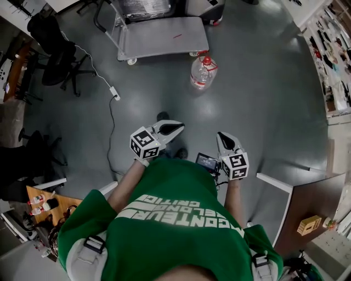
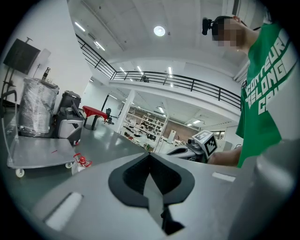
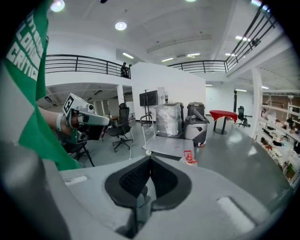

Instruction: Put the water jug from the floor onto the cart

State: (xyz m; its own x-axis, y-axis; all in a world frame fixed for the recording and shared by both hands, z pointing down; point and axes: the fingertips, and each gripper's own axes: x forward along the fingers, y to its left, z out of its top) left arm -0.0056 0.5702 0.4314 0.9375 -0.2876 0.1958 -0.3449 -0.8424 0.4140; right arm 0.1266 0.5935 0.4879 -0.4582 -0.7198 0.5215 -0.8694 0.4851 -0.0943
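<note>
A clear water jug (image 1: 202, 71) with a red cap and handle stands upright on the grey floor, just off the near right corner of the flat grey cart (image 1: 162, 35). The person holds both grippers close to the body, well short of the jug. My left gripper (image 1: 178, 127) is shut and empty, and so is my right gripper (image 1: 221, 135). The left gripper view shows the jug (image 2: 82, 161) small beside the cart (image 2: 37, 152). In the right gripper view the jug (image 3: 189, 158) sits just past the jaw tips, in front of the cart (image 3: 173, 146).
Black office chairs (image 1: 55, 55) stand at the left, with a white cable and power strip (image 1: 114, 93) trailing over the floor. A wrapped bundle (image 1: 145, 6) and a grey machine (image 1: 211, 11) sit behind the cart. A brown table (image 1: 310, 203) is at the right.
</note>
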